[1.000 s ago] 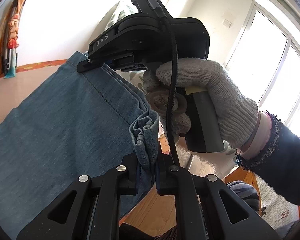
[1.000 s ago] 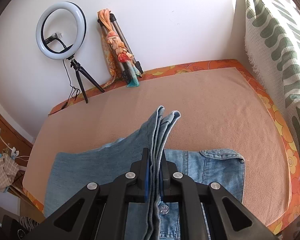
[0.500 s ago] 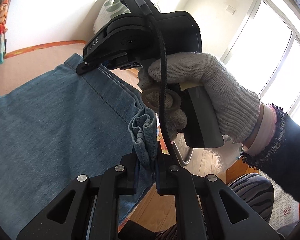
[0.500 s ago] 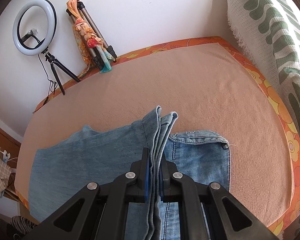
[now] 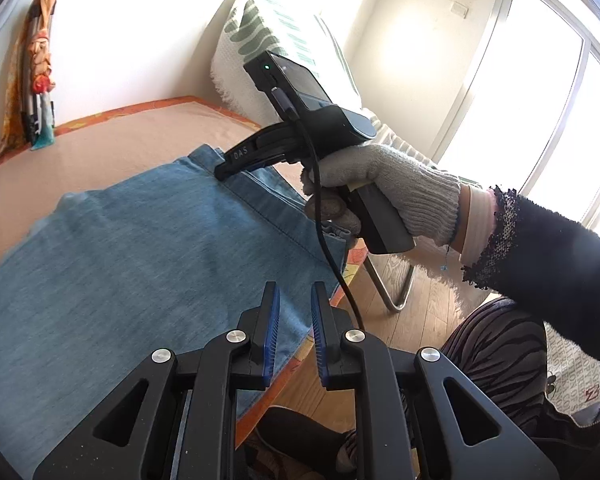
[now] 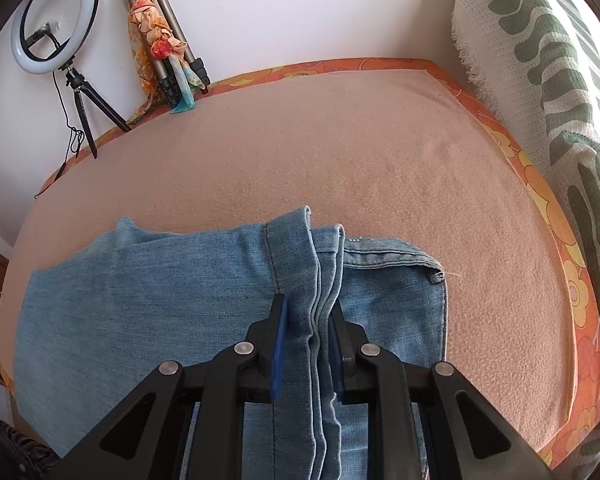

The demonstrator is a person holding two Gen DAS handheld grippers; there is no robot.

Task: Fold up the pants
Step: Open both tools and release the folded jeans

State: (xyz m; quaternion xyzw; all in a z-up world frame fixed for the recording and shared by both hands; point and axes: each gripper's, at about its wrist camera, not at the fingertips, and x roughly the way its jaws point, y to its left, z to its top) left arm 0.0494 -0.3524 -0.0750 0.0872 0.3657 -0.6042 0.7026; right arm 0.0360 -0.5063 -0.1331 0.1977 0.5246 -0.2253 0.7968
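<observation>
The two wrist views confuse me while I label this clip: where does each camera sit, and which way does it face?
Left wrist: on the left tongs, open over the jeans, facing the window; shows the gloved right hand and right tongs.
Right wrist: on the right tongs, around the hems, facing the ring light.
Shared: jeans, tan table cover.

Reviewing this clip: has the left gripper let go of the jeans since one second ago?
Yes. The left gripper has opened and holds nothing; the hem it pinched now lies flat on the jeans by the orange bed edge.
</observation>
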